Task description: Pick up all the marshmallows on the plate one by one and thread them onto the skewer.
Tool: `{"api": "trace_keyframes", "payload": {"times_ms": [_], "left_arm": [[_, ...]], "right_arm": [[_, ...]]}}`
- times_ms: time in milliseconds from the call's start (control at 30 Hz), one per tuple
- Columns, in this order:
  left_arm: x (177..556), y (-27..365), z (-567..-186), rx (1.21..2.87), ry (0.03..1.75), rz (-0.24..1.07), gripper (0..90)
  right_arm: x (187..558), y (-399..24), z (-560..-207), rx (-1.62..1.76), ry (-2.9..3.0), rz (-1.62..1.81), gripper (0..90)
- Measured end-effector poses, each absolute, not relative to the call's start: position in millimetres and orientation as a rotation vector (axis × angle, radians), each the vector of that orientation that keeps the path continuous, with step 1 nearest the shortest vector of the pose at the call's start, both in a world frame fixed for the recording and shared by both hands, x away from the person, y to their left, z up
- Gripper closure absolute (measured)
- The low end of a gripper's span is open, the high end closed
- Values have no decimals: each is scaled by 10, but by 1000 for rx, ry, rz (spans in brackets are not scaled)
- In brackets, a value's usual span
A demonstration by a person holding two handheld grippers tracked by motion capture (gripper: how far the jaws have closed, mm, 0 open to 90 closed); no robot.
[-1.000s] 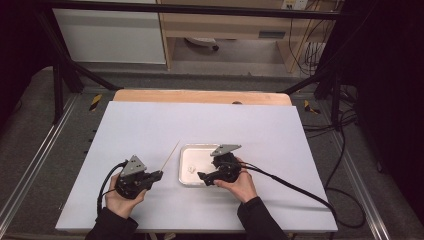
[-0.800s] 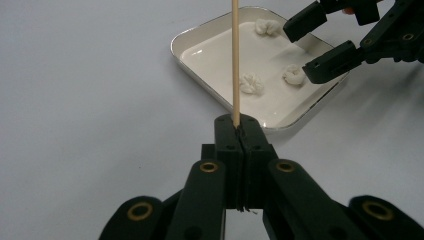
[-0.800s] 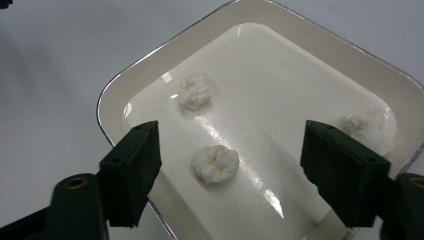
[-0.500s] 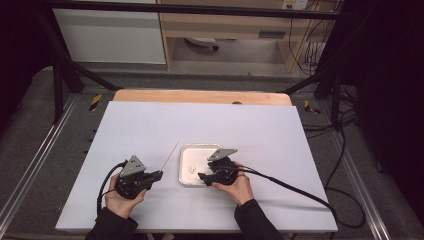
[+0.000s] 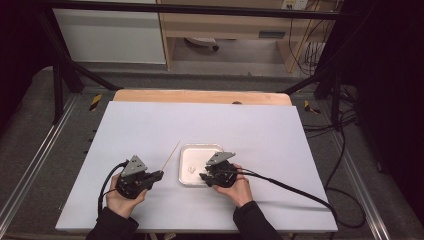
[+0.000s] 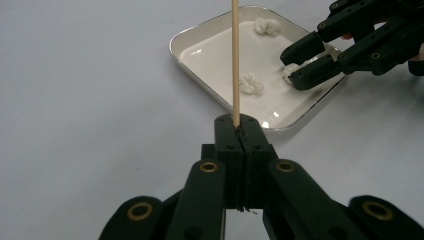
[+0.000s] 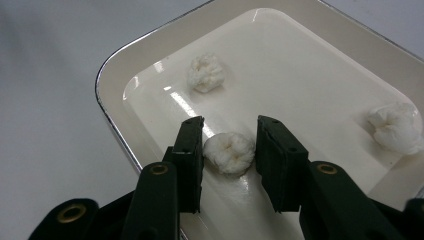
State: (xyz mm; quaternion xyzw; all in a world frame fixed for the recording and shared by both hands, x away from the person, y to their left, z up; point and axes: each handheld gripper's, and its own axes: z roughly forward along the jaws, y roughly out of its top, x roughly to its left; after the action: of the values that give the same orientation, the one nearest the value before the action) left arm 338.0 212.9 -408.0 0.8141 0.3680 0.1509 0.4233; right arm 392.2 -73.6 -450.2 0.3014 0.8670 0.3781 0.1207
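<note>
A thin wooden skewer [image 6: 235,60] points away from my left gripper [image 6: 239,122], which is shut on its near end, left of the tray [image 5: 200,147]. That shallow white tray [image 7: 107,85] holds three white cotton balls. My right gripper [image 7: 229,125] reaches into it, one jaw on each side of the nearest ball [image 7: 229,152]. Its jaws have just been closing and stand right at the ball's sides without squeezing it. The other two balls [image 7: 206,72] [image 7: 395,125] lie loose farther in. In the high view the skewer [image 5: 171,153] slants up past the tray's left edge.
The tray sits near the front middle of a white tabletop [image 5: 150,125], with a wooden strip [image 5: 200,96] along the far edge. A black cable [image 5: 290,187] trails right from the right gripper. Metal rails and dark frame legs flank the table.
The right gripper's jaws have narrowed around a cotton ball and the hand has edged slightly left into the tray. The left hand and skewer have stayed put.
</note>
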Motion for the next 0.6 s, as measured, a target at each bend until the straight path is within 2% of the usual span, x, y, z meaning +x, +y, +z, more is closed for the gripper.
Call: {"api": "trace_keyframes", "payload": {"times_ms": [367,600], "left_arm": [[3375,2113,-4084,2040,916,378,887],[3365,2087,-4088,2040,905,376,887]], "right_arm": [[3913,-743,-4490,888,2529,1106,696],[3900,-810,-4326,879,2498,1156,709]]}}
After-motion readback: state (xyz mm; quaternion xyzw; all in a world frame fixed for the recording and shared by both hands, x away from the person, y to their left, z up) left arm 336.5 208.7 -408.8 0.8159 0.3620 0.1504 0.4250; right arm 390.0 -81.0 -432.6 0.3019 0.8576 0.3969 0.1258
